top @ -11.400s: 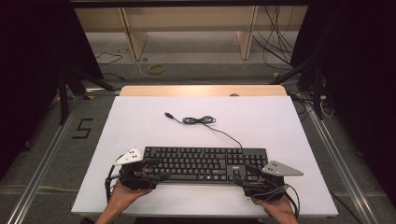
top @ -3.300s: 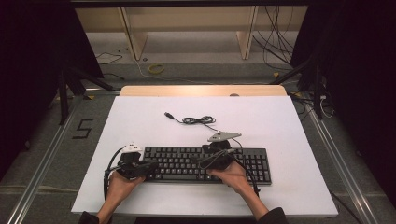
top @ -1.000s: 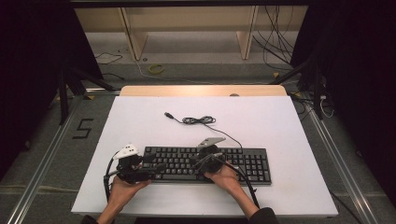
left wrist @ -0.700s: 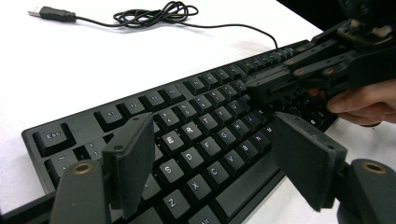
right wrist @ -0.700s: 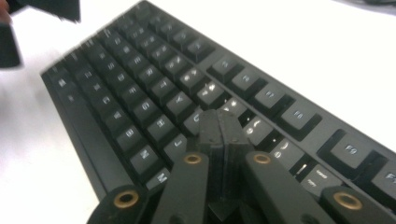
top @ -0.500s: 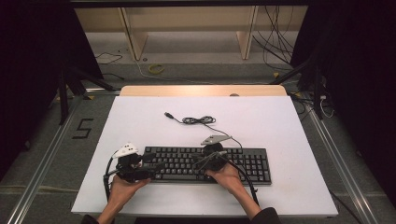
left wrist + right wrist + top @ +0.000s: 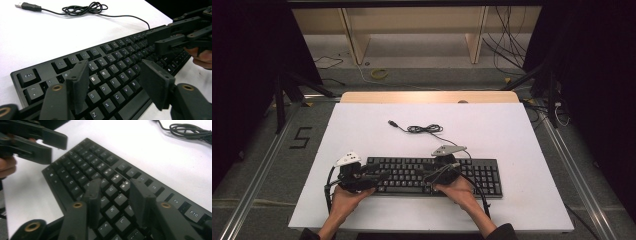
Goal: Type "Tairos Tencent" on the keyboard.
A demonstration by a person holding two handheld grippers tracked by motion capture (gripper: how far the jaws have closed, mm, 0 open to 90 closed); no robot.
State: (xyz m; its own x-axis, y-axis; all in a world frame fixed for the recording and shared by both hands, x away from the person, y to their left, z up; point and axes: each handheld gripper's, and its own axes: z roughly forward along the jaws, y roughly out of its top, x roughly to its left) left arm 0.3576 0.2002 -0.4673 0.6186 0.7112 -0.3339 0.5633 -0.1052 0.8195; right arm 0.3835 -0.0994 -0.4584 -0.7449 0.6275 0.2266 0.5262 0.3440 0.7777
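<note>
Reaching in from the near edge of the white bench [image 7: 522, 150], both forearms come up toward a black keyboard [image 7: 472, 175] that lies flat along the front part of it. The left hand [image 7: 343, 200] sits at the keyboard's left end, palm wrapped around the left hand-held gripper [image 7: 379, 176], which points rightward and low over the keys; in the left gripper view its jaws are spread, hanging just above the letter keys around E, R, D and F, with nothing between them. The right hand [image 7: 457, 189] rests near the middle of the keyboard's front edge, holding the right hand-held gripper [image 7: 426, 176] angled leftward, so the two tools point toward each other. In the right gripper view its jaws are also parted, tips down among the right-hand letter keys, though I cannot tell whether they touch a key. The keyboard's cable [image 7: 424, 129] runs off from its back edge to a loose coil farther up the bench, ending in a USB plug [image 7: 392, 123] lying free on the surface.
</note>
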